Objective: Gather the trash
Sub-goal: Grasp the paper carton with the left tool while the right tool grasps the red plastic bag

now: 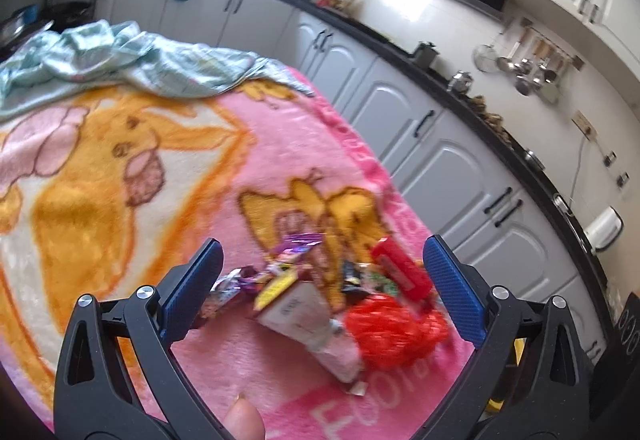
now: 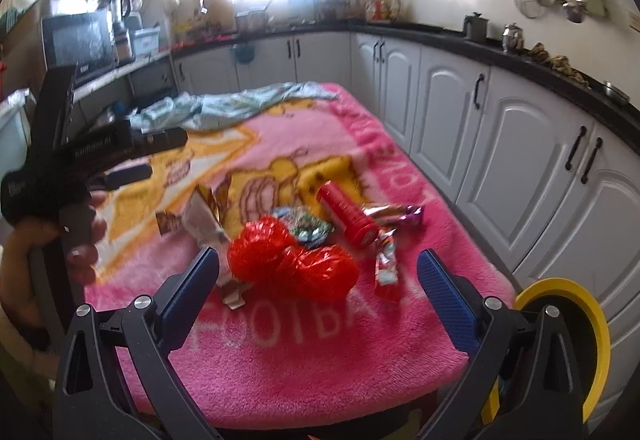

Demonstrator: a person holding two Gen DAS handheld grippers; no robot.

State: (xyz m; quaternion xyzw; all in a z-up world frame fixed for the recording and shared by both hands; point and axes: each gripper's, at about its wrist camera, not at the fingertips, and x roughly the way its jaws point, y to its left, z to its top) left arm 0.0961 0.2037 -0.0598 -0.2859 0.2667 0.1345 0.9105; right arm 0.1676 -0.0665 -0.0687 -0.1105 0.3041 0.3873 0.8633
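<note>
Trash pile dead ahead of both tools, nothing gripped yet.
Left tool [image 1: 322,280] spread wide, empty, hovering over the pile on the pink blanket [image 1: 120,168]; white tube [image 1: 308,316] lies between its fingers, long axis running away and to the left. Right tool [image 2: 318,282] also spread, empty, near the red crumpled bag [image 2: 292,260], just ahead and centred. Red canister [image 2: 348,214] and wrappers [image 2: 386,260] sit just beyond. Yellow bin rim [image 2: 596,324] at right, off the worktop edge. Right looks better lined up for the bag, left for the tube.

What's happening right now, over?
Both grippers, left and right, open, holding nothing. Trash pile, red crumpled wrapper nearest, untouched on pink blanket. Nothing blocking.
</note>
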